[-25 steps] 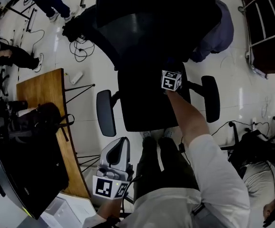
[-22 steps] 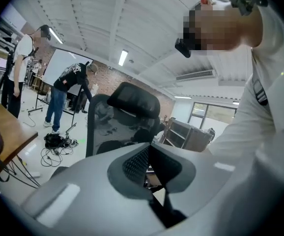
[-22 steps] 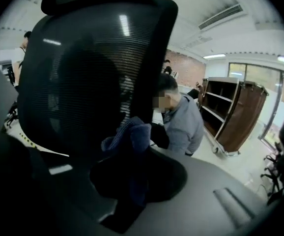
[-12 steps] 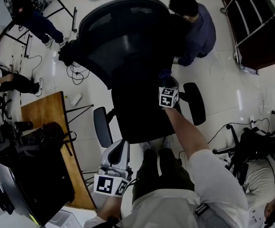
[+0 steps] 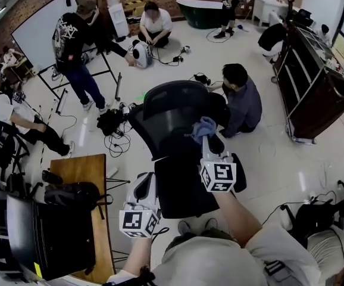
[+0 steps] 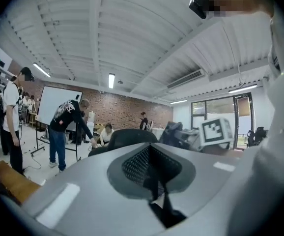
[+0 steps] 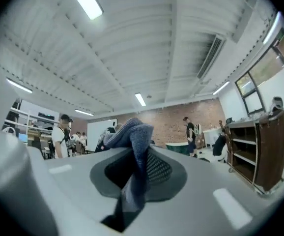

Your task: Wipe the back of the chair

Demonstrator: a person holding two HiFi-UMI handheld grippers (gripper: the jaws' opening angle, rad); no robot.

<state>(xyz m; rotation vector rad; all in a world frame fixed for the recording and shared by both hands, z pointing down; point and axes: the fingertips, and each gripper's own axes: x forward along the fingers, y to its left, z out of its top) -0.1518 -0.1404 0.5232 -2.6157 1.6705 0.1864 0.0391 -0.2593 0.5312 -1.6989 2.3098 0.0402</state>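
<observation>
Between the closed jaws of the right gripper (image 5: 208,139) sits a bunched blue cloth (image 5: 202,126). It is pinched low down, so most of the fabric bulges above the tips and a tail hangs through the gap. In the head view the cloth lies at the upper right edge of the chair back (image 5: 171,109). Whether it presses on the black mesh or hovers just off it I cannot tell. The chair back stands upright with its long axis running from the seat (image 5: 181,189) up to the curved top, and nearly all of it spreads to the left of the cloth and below it. My judgement is that the wipe will need a sweep leftward across the top or downward toward the seat. The left gripper (image 5: 146,179) is held low beside the seat's left front corner, jaws together with nothing between them. It is well apart from the back, so the right hand is clearly the nearer one for this job. Further out, a wooden desk (image 5: 87,177) stands to the left, and a person (image 5: 243,103) crouches just behind the chair on its right side.
</observation>
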